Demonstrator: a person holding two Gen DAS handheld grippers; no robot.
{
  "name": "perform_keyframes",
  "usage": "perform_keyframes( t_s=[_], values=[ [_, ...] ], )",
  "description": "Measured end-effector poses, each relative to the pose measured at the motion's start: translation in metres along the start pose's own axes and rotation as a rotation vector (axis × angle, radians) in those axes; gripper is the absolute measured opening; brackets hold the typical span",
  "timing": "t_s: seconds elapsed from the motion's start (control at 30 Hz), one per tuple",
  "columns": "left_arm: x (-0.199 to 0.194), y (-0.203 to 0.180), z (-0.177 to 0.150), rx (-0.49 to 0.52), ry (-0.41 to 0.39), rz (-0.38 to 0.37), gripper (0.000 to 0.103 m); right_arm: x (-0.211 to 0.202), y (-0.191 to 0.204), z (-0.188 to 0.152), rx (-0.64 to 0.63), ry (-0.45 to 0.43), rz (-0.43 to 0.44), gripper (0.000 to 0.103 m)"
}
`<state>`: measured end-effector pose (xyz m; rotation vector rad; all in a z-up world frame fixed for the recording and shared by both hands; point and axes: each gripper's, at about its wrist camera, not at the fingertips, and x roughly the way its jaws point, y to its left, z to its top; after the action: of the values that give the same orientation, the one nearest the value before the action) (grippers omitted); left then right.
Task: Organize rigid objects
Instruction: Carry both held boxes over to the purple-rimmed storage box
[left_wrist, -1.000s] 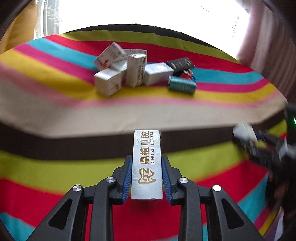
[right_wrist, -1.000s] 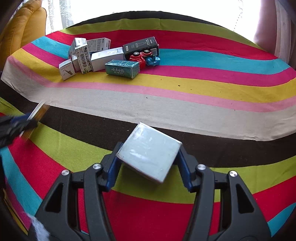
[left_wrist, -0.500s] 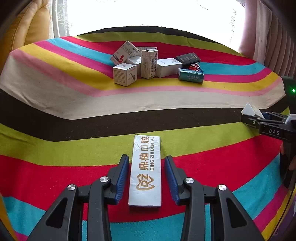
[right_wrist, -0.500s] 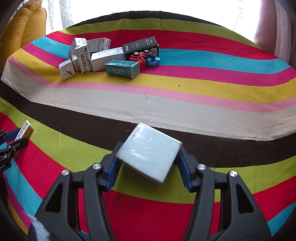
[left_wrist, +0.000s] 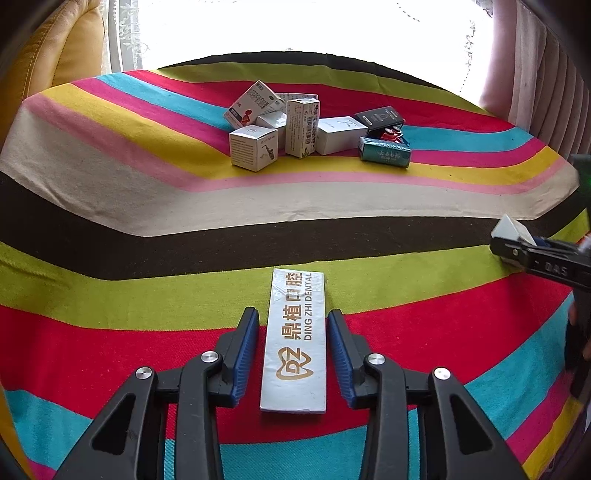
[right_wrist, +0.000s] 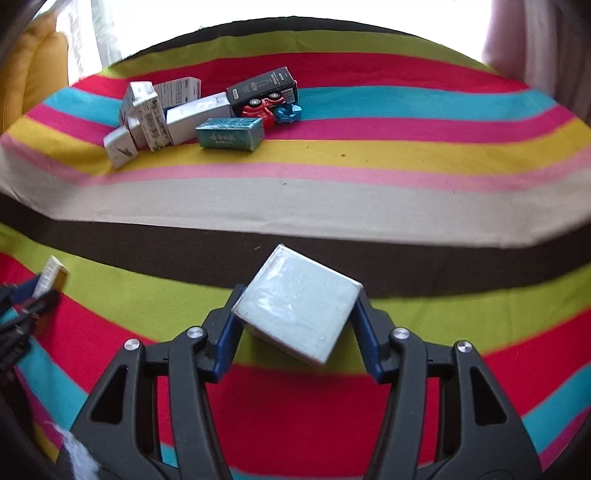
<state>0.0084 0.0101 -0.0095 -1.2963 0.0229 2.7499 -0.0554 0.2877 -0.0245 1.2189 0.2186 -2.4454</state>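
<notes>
Now your left gripper (left_wrist: 291, 354) stands with its jaws slightly apart, having just closed a little, clear of the long silver dental box (left_wrist: 294, 341) lying flat on the striped cloth (left_wrist: 110, 332) between them. Its long axis runs straight away from you, along the fingers, with the printed lettering reading lengthwise. Your right gripper (right_wrist: 295, 325) is clamped on a pale square box (right_wrist: 297, 302), held tilted with one corner forward, above the cloth. Farther off, well apart, a cluster of small boxes (left_wrist: 295, 125) and a red toy car (right_wrist: 260, 107) sit together.
</notes>
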Motion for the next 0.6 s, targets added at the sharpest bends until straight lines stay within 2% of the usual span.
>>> perform_keyframes(
  t_s=[0.2, 0.37, 0.4, 0.47, 0.53, 0.6],
  values=[
    [0.000, 0.001, 0.001, 0.002, 0.001, 0.000, 0.039, -0.053, 0.048, -0.050, 0.075, -0.041, 0.097, 0.059],
    [0.000, -0.001, 0.001, 0.017, 0.001, 0.017, 0.038, -0.081, 0.082, -0.090, -0.028, -0.040, 0.119, 0.059],
    [-0.001, 0.000, 0.001, 0.015, 0.001, 0.014, 0.032, -0.087, 0.086, -0.096, -0.051, -0.045, 0.110, 0.059],
    [-0.005, 0.003, -0.002, -0.002, 0.009, 0.015, 0.032, -0.100, 0.087, -0.104, -0.074, -0.049, 0.118, 0.059],
    [-0.016, 0.008, -0.009, -0.056, 0.016, -0.034, 0.031, -0.112, 0.085, -0.111, -0.085, -0.061, 0.120, 0.059],
    [-0.034, 0.012, -0.023, -0.102, -0.010, -0.071, 0.031, -0.119, 0.080, -0.118, -0.084, -0.068, 0.118, 0.059]
  ],
)
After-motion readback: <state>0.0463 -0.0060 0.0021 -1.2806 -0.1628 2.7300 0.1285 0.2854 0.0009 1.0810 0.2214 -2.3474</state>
